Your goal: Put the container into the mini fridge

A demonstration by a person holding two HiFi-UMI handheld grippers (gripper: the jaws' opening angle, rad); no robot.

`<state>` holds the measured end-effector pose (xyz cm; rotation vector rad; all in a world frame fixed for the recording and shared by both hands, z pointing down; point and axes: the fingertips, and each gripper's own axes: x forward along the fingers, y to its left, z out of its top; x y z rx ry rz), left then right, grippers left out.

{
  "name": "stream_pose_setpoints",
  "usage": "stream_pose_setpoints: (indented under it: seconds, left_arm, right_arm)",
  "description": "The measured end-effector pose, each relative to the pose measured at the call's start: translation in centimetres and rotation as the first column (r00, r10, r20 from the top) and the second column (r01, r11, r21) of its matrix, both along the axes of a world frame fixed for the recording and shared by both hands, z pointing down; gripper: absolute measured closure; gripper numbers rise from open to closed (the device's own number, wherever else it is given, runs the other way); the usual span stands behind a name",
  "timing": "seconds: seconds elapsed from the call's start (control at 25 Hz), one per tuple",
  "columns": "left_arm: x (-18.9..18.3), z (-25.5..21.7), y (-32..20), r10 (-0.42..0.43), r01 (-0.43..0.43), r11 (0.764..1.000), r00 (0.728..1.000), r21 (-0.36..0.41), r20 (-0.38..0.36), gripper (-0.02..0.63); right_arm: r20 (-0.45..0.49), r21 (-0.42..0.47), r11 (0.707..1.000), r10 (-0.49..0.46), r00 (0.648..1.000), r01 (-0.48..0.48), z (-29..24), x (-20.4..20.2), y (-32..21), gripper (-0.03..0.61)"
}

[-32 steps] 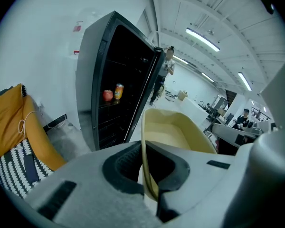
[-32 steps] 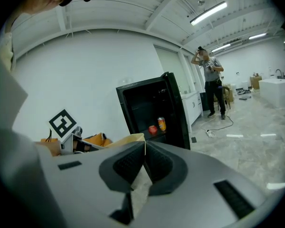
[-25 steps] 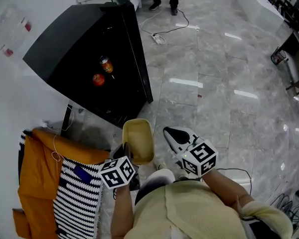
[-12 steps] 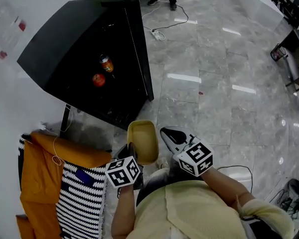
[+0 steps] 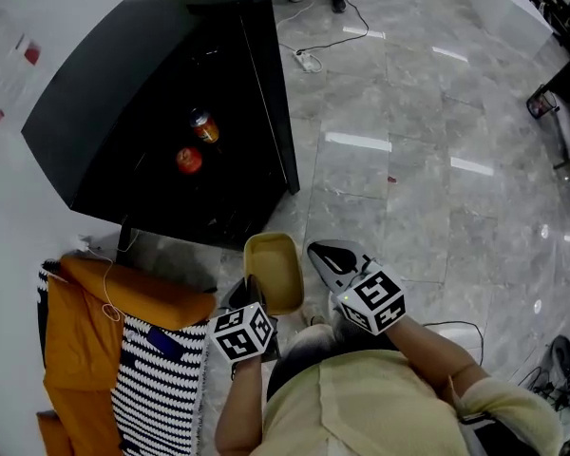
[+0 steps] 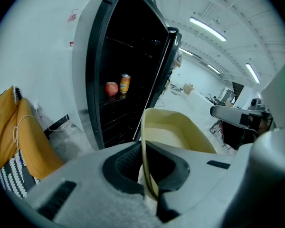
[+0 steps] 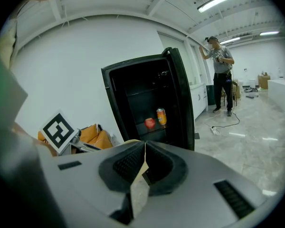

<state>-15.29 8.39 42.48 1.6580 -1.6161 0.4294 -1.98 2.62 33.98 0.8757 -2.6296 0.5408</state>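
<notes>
A pale yellow open container (image 5: 274, 270) hangs above the floor in front of the black mini fridge (image 5: 123, 84), whose door (image 5: 269, 93) stands open. My left gripper (image 5: 250, 294) is shut on the container's near rim (image 6: 147, 127). My right gripper (image 5: 321, 253) sits just right of the container with its jaws together and nothing between them (image 7: 145, 148). On a fridge shelf stand an orange can (image 5: 204, 126) and a red apple (image 5: 188, 161); both also show in the left gripper view, the can (image 6: 125, 83) and the apple (image 6: 111, 88).
An orange jacket on a striped cloth (image 5: 104, 350) lies left of me beside the fridge. A power strip with a cable (image 5: 307, 60) lies on the marble floor past the door. A person (image 7: 222, 75) stands far behind. Another cable (image 5: 446, 326) runs at my right.
The fridge has come slightly nearer and shifted in the head view. Both grippers and the container keep nearly the same place, with the left still holding the rim.
</notes>
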Motion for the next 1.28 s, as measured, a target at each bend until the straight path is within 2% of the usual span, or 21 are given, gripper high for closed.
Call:
stream_pose_setpoints:
  seconds: [0.24,0.52,0.76,0.96,1.28]
  left_arm:
    - [-0.2,1.2,-4.0,-0.022,0.022,1.0,1.0,0.021,0.021,0.592]
    - [0.0,5.2,-6.8,-0.078,0.077,0.996,0.997,-0.04,-0.013,0.592]
    - [-0.1,8.7,-9.0,-0.123,0.121,0.991,0.992,-0.061,-0.032,0.592]
    - [-0.8,11.3,-10.5,-0.096,0.096,0.993,0.995,-0.067,0.004,0.592]
    - [-2.7,16.5,-11.9,-0.102,0.104,0.989,0.995,-0.102,0.022,0.592]
  right_arm:
    - [-0.014,-0.002,1.0,-0.024,1.0,0.024,1.0,0.0,-4.0,0.549]
    - [-0.028,-0.017,0.998,-0.063,0.998,0.062,3.5,0.0,-8.1,0.549]
    - [-0.06,-0.045,0.996,-0.079,0.995,0.076,7.9,0.2,-10.5,0.548]
    - [-0.065,-0.07,0.994,-0.092,0.994,0.087,10.8,-0.5,-11.4,0.549]
    - [-0.076,-0.072,0.99,-0.13,0.989,0.124,15.2,-1.9,-12.5,0.549]
